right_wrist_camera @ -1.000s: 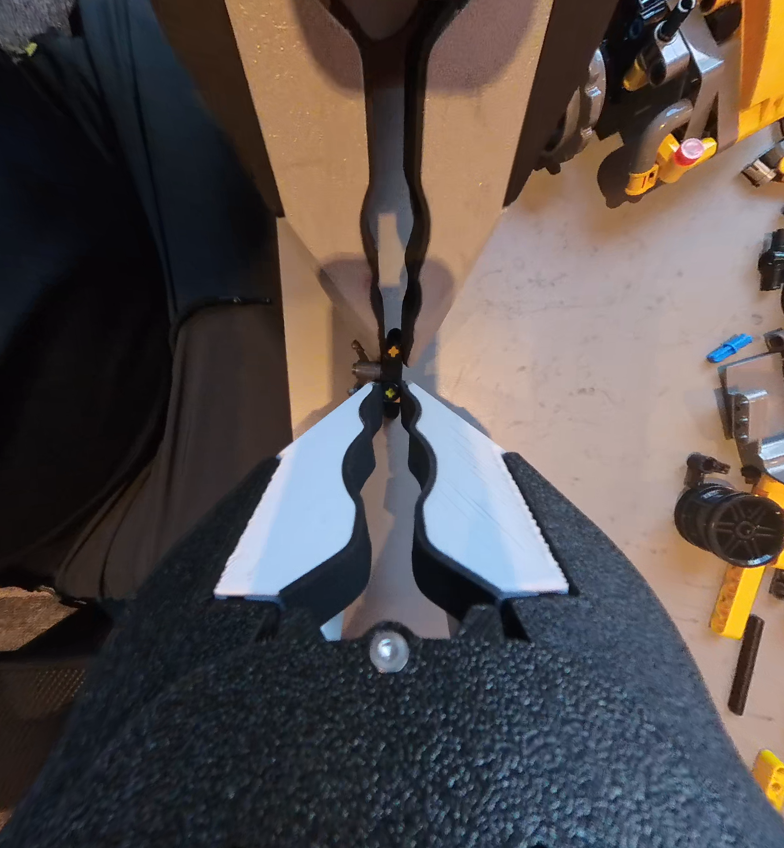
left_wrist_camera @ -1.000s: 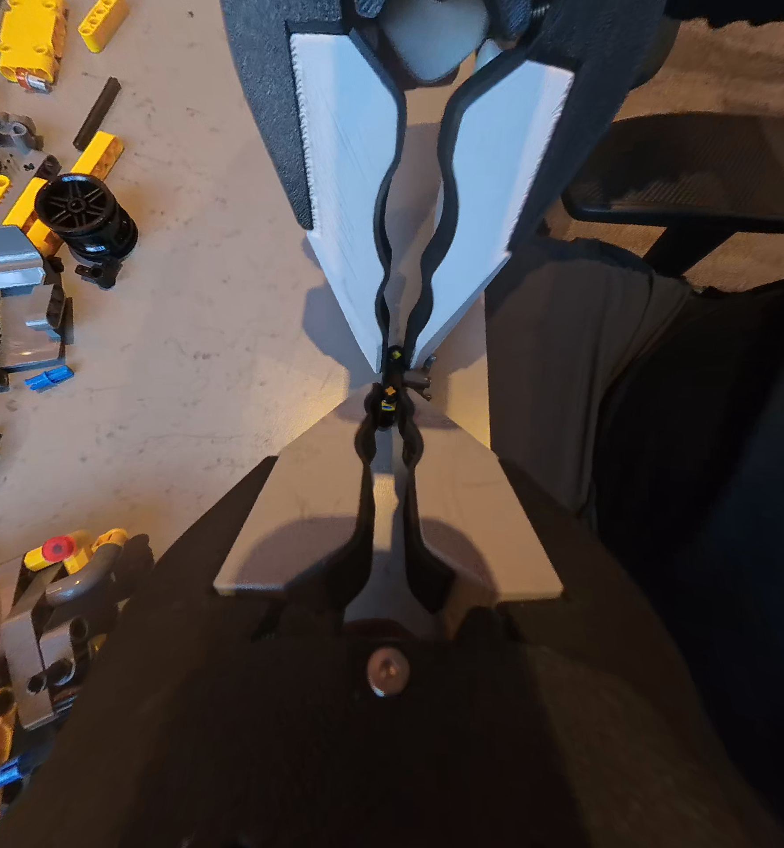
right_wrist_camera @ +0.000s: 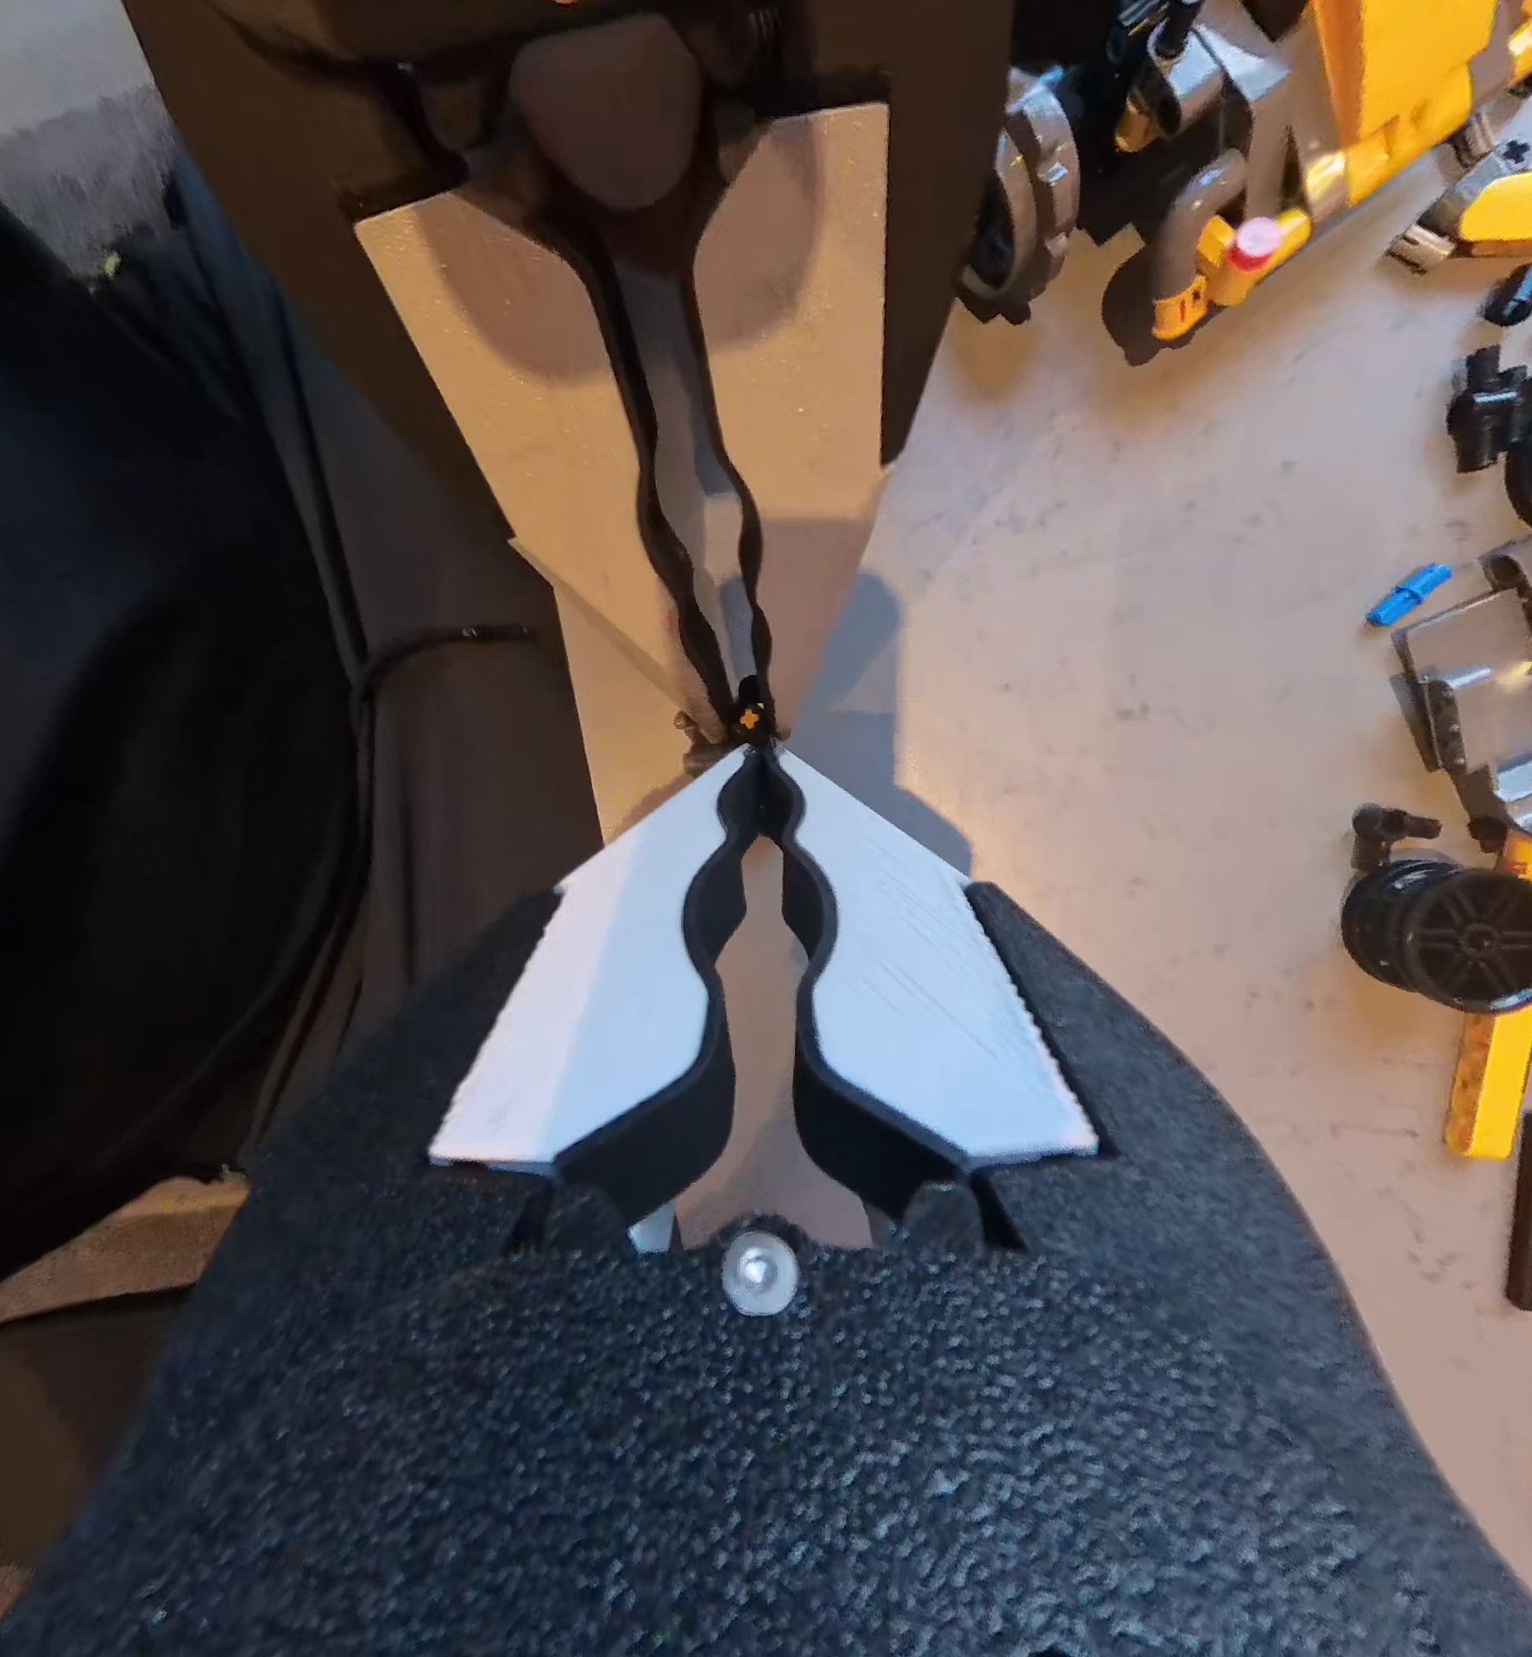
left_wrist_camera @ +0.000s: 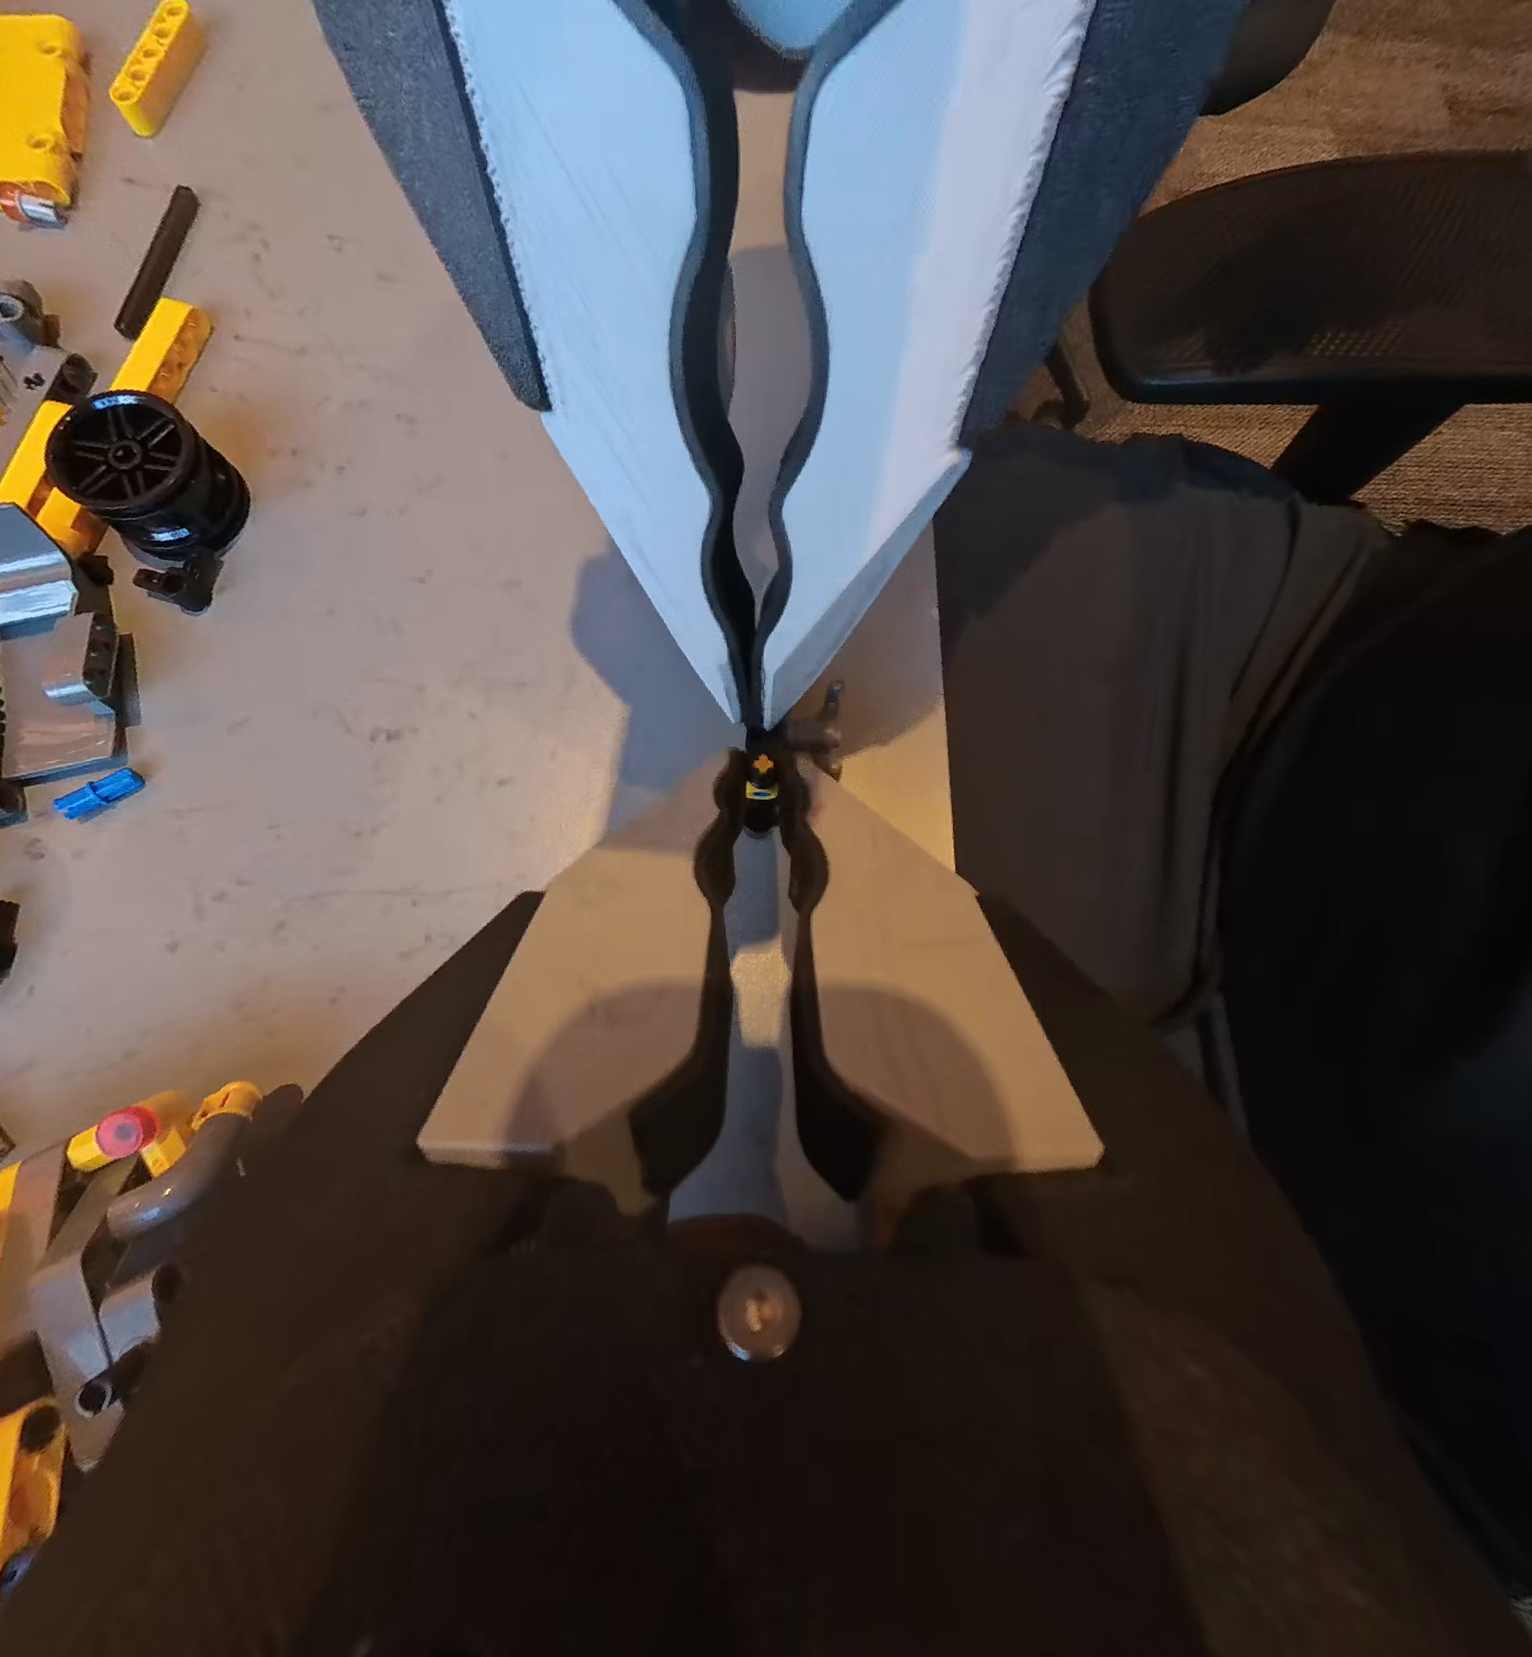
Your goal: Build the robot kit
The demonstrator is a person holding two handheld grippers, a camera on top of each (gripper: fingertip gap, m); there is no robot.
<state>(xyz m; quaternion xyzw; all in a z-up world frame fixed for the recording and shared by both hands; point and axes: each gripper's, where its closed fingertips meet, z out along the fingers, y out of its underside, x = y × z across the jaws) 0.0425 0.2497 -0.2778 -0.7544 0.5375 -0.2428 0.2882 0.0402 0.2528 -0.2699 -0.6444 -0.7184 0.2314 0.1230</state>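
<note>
Both tools meet tip to tip above the bench [left_wrist_camera: 403, 717]: the left hand-held gripper [left_wrist_camera: 757, 811] is clamped on a small black connector piece [left_wrist_camera: 759, 785] with yellow marks, and the right hand-held gripper [right_wrist_camera: 755, 758], fingers pressed together, pinches the same piece at its other end. A grey pin [left_wrist_camera: 820, 735] juts sideways from it. Well apart lie a black wheel [left_wrist_camera: 148, 471], a blue peg [left_wrist_camera: 98, 793] and yellow beams [left_wrist_camera: 157, 54].

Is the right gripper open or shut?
Shut: the right gripper has its fingertips pinched together on the small black piece, which the left gripper grips too.
</note>
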